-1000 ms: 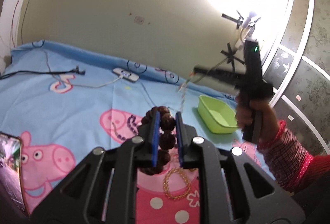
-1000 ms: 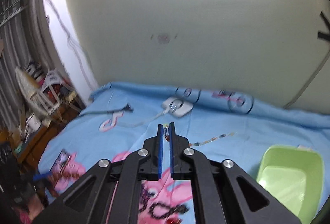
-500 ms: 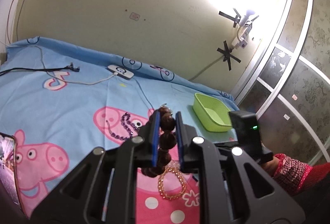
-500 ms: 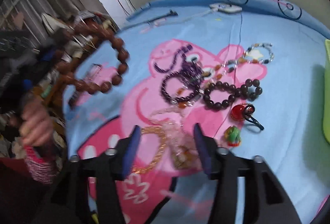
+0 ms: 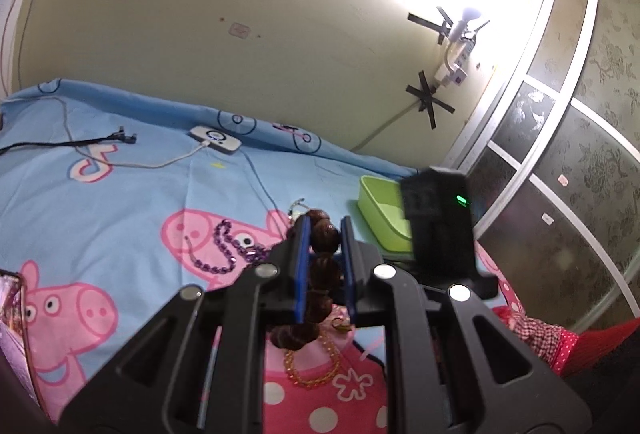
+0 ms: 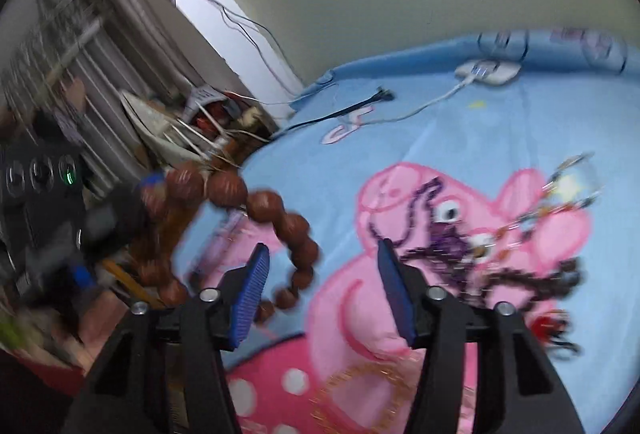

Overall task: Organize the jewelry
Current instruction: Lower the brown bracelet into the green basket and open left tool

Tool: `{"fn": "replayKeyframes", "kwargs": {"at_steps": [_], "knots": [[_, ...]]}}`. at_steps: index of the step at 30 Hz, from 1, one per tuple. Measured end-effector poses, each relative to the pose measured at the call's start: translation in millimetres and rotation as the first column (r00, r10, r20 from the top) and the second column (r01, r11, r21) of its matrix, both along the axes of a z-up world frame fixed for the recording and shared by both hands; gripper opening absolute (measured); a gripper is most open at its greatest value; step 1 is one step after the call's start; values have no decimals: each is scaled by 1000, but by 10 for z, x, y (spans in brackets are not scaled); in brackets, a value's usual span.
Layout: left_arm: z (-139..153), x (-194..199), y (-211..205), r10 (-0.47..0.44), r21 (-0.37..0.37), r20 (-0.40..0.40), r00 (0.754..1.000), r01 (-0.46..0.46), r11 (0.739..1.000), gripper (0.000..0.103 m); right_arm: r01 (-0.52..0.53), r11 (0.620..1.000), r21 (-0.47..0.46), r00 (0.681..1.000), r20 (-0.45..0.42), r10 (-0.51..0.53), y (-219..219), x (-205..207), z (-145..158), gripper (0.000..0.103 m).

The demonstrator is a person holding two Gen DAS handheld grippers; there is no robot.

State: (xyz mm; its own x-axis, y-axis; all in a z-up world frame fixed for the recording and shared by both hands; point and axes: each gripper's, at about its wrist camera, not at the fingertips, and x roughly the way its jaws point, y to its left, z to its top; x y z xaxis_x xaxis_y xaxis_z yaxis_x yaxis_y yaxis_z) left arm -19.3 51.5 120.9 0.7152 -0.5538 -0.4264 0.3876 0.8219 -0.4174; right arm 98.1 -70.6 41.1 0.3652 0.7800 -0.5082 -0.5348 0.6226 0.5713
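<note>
My left gripper is shut on a brown wooden bead bracelet and holds it above the bed; the same bracelet hangs at the left of the right wrist view. My right gripper is open and empty, its blue pads wide apart, close to the bracelet's lower beads. On the Peppa Pig sheet lie a purple bead necklace, a gold chain bracelet, dark bead bracelets and a red ring. A green tray stands at the right, partly behind the right gripper's body.
A white charger with cable and a black cable lie at the back of the bed. A phone lies at the left edge. Cluttered furniture stands beside the bed. A wardrobe is at the right.
My right gripper came down from beside the tray, opened, and swung left toward the held bracelet. My left gripper kept its hold and barely moved.
</note>
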Motion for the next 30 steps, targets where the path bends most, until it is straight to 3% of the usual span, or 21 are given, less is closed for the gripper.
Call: {"fn": "replayKeyframes", "kwargs": {"at_steps": [1, 2, 8, 11, 15, 21, 24, 26, 28, 30], "knots": [[1, 25, -45, -5, 11, -3, 1000, 5, 1000, 14, -5, 1000, 22, 1000, -26, 6, -10, 33, -18, 0], [-1, 45, -78, -8, 18, -6, 1000, 8, 1000, 14, 9, 999, 37, 999, -42, -7, -58, 49, -22, 0], [-22, 391, -554, -56, 85, -36, 998, 59, 995, 14, 166, 984, 67, 984, 52, -170, -862, -132, 246, 0], [-13, 714, -1094, -138, 111, -45, 989, 142, 984, 14, 298, 954, 31, 946, 123, -300, -1442, -263, 422, 0], [-47, 1103, -1838, -232, 137, -60, 971, 238, 962, 14, 457, 889, 32, 881, 123, -457, -2128, -310, 466, 0], [-286, 1630, -2699, -259, 170, -126, 958, 278, 945, 14, 612, 788, -67, 789, 114, -604, -2733, -235, 281, 0], [-434, 1800, -2822, -214, 205, -187, 959, 251, 946, 18, 653, 742, -152, 757, 111, -644, -2779, -141, 126, 3], [-456, 1850, -2771, -200, 198, -214, 956, 243, 950, 20, 674, 724, -147, 739, 122, -663, -2786, -164, 76, 21], [-399, 1831, -2577, -176, 178, -203, 963, 213, 961, 20, 711, 692, -122, 702, 168, -692, -2848, -280, 106, 29], [-298, 1755, -2284, -149, 161, -176, 973, 178, 971, 20, 730, 679, -79, 679, 206, -705, -2824, -396, 156, 29]]}}
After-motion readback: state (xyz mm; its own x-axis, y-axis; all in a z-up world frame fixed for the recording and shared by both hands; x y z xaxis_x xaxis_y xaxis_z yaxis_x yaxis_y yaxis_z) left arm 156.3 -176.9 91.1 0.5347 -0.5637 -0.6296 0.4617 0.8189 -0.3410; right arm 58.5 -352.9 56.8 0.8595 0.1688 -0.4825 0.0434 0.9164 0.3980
